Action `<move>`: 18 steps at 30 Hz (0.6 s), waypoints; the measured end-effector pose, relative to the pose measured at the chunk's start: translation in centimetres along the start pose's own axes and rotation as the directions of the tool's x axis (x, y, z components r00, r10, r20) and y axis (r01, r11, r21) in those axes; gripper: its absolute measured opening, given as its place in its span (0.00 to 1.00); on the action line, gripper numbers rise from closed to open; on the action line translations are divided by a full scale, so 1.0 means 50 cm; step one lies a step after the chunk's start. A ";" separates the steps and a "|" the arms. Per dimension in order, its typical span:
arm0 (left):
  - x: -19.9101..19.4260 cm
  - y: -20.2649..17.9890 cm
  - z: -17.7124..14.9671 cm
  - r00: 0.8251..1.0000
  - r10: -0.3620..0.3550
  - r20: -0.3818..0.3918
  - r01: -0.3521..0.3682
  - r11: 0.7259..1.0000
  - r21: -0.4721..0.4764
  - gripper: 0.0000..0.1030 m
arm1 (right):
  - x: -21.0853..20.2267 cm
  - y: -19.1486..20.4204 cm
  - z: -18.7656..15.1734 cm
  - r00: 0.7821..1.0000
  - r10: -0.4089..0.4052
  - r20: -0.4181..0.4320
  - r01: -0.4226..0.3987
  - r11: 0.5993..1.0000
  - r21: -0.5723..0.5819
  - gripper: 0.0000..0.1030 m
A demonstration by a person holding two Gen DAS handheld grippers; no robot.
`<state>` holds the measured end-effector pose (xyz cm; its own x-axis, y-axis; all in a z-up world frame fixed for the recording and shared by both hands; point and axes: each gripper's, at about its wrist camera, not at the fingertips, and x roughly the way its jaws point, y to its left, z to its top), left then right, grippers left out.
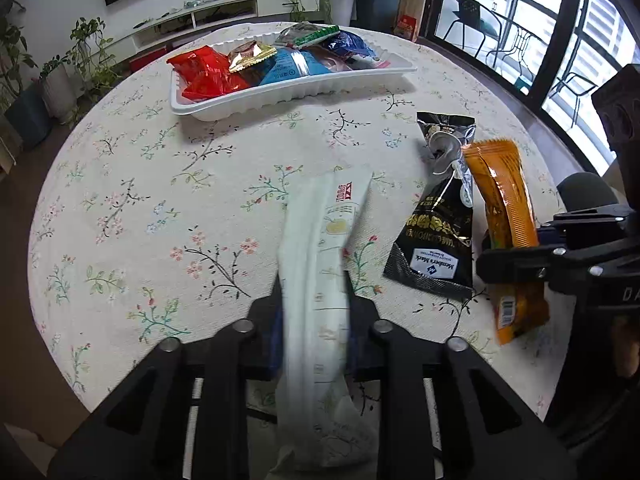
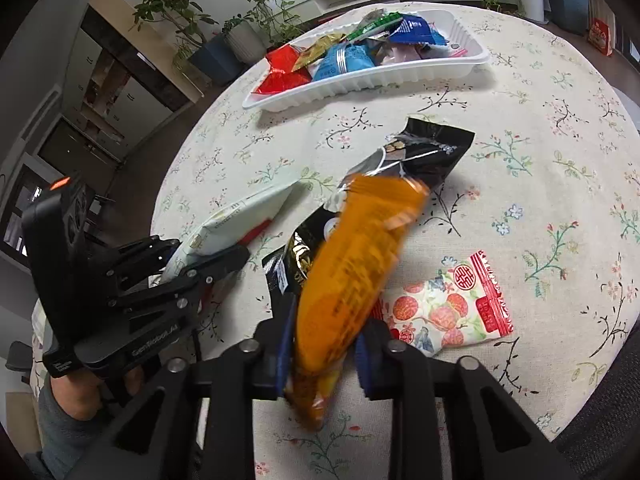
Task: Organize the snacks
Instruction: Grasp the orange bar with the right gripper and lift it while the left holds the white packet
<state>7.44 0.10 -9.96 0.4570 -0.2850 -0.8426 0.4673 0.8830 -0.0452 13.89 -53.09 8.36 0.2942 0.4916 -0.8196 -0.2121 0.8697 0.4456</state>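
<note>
Left wrist view: bare floral tablecloth [image 1: 168, 200] is lying open before the white tray [image 1: 288, 94] (already crowded). Left gripper [image 1: 314, 320] is clamping a pale packet [image 1: 320, 264] — right gripper [image 2: 324, 344] is pinching a glossy orange packet [image 2: 356, 264].

The long white packet [image 1: 316, 280] looks smeared, and its lower end is partly hidden behind the black jaws at the bottom middle of the left wrist view. The orange packet [image 2: 352, 280] is blurry too, so its words cannot be read. The black packet [image 2: 416, 156] lies partly under it. The red and white packet [image 2: 452, 304] is partly hidden at its lower left corner.
</note>
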 end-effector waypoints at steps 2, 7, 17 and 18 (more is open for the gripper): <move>-0.002 0.005 -0.003 1.000 -0.007 0.005 0.007 1.000 -0.010 0.18 | -0.006 0.000 -0.002 1.000 0.012 0.010 -0.012 1.000 0.000 0.22; -0.008 0.009 -0.008 1.000 -0.005 0.012 0.005 1.000 -0.018 0.17 | -0.017 0.010 -0.007 0.999 0.037 0.023 -0.037 0.999 -0.016 0.20; -0.043 0.031 -0.016 0.998 -0.019 0.068 0.025 0.996 -0.081 0.17 | -0.057 0.014 -0.014 0.995 0.072 0.068 -0.072 0.997 -0.010 0.19; -0.048 0.033 -0.016 0.997 -0.023 0.077 0.030 0.996 -0.089 0.17 | -0.060 0.015 -0.015 0.995 0.073 0.072 -0.072 0.997 -0.011 0.19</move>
<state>6.52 2.53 -8.44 0.5026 -0.3330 -0.7978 0.4112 0.9039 -0.1182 12.17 -53.97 10.90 0.3441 0.5556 -0.7569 -0.2427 0.8314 0.4999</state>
